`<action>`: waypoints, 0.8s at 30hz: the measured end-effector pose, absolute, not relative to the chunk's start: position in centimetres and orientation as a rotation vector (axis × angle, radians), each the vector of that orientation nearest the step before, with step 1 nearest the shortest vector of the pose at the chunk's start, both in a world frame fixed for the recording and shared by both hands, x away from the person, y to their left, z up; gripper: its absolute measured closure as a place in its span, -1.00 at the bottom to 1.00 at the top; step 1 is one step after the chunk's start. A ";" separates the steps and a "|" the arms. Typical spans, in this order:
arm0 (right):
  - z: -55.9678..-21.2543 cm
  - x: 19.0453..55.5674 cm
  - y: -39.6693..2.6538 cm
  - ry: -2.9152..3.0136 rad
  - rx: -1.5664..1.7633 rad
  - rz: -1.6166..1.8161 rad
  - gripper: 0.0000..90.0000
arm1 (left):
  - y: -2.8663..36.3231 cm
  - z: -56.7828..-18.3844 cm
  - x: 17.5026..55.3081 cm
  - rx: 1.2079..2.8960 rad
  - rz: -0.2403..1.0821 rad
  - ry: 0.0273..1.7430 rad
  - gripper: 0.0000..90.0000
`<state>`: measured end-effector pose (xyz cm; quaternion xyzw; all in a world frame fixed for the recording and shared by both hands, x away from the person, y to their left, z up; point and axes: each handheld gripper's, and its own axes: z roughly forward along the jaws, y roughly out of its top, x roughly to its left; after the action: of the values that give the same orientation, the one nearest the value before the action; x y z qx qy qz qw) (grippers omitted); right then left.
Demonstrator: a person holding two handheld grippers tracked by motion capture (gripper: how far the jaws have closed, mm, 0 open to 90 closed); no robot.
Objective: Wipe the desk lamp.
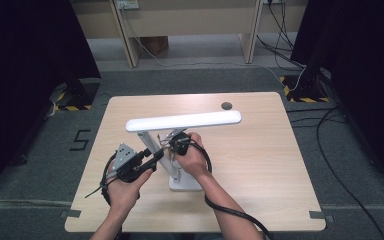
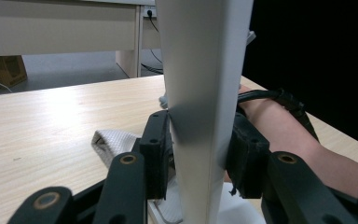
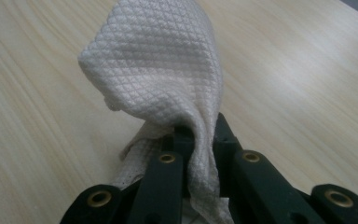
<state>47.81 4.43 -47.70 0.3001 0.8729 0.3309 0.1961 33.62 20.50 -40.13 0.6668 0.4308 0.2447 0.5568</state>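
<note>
Holding two things at once right now. My left gripper (image 1: 152,159) has its jaws clamped on the white lamp post (image 2: 205,93): in the left gripper view the post runs straight up between the two black pads, one pad pressed flat on each side face, roughly centred in the gap. The grip sits low on the post, not far above the lamp base (image 1: 186,184).

My right gripper (image 1: 179,141) has its jaws pinched on the white cloth (image 3: 163,70). In the right gripper view the quilted fabric is squeezed between the pad tips, bunches up and over in front of them, and a tail hangs down between the jaw arms. Jaws nearly closed, only fabric thickness between them.

From the high view the lamp stands near the front-middle of the desk (image 1: 260,150), base flat on the wood, post leaning up and to the left toward the lamp head (image 1: 184,121), a long white bar lying level above both hands. Right gripper is just right of the post, under the head, with the cloth close to the post; I can't tell if the cloth touches it. Left gripper comes in from the left side of the post. In the left gripper view a bit of cloth (image 2: 112,142) shows behind the left pad, low near the desk surface.
</note>
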 end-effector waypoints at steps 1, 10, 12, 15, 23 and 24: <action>-47.8 47.8 4.6 2.451 0.844 0.916 0.90 | 20.5 -40.2 33.6 1.576 0.577 1.016 0.40; -48.2 47.8 3.9 2.454 0.858 0.917 0.90 | 20.4 -40.3 33.7 1.583 0.577 1.023 0.39; -48.2 47.7 3.3 2.442 0.909 0.919 0.90 | 20.4 -40.3 33.8 1.585 0.578 1.024 0.39; -48.3 47.8 2.1 2.428 0.921 0.916 0.90 | 20.4 -40.3 33.8 1.584 0.578 1.025 0.39; -48.8 47.6 -1.1 2.388 0.982 0.892 0.90 | 20.5 -40.3 33.7 1.586 0.579 1.024 0.39; -48.9 47.6 -1.6 2.379 0.989 0.890 0.90 | 20.5 -40.3 33.7 1.585 0.580 1.024 0.39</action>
<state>47.59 -1.60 -48.90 0.3549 0.8540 0.3195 0.2067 33.68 20.45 -40.29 0.6699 0.4329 0.2451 0.5511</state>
